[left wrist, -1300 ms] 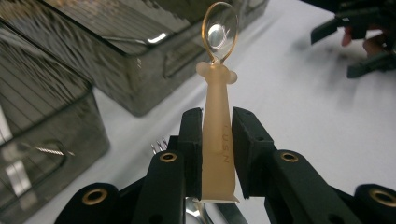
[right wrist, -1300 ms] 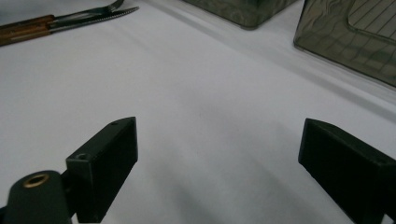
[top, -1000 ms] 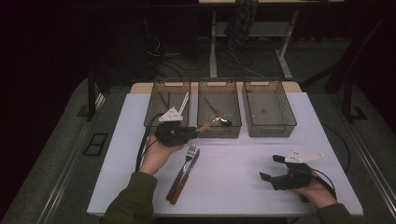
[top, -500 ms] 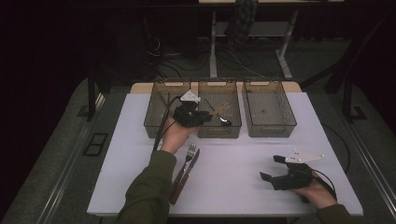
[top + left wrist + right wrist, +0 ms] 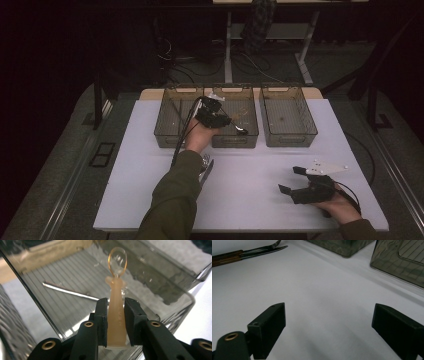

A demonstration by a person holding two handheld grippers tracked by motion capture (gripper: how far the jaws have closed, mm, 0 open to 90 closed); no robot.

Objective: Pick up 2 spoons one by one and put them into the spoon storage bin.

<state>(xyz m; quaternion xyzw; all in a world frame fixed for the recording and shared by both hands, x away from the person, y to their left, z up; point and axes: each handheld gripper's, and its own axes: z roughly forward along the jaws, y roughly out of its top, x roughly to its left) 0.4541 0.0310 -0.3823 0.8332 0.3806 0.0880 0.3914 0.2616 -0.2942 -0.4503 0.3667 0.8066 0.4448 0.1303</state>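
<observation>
The left gripper (image 5: 113,315) holds a spoon (image 5: 115,302) by its pale handle, with the clear bowl pointing away from the jaws – its jaws have just been opening a little, yet the pads are against the handle on both sides, so I judge the spoon is about to be released and not yet free. It hangs over the middle bin (image 5: 250,135), where a thin metal utensil (image 5: 70,291) already lies on the ribbed floor, toward ten o'clock from the spoon. The handle is gripped near its end, probably so that the bowl can go down into the bin first. The bin walls stand close on each side, so there is little room for turning; straight up is the free way out. The right gripper (image 5: 296,181) rests at about five o'clock on the white table (image 5: 250,200), jaws wide apart and holding nothing. A fork and knife (image 5: 249,252) lie together on the table near the left sleeve.
</observation>
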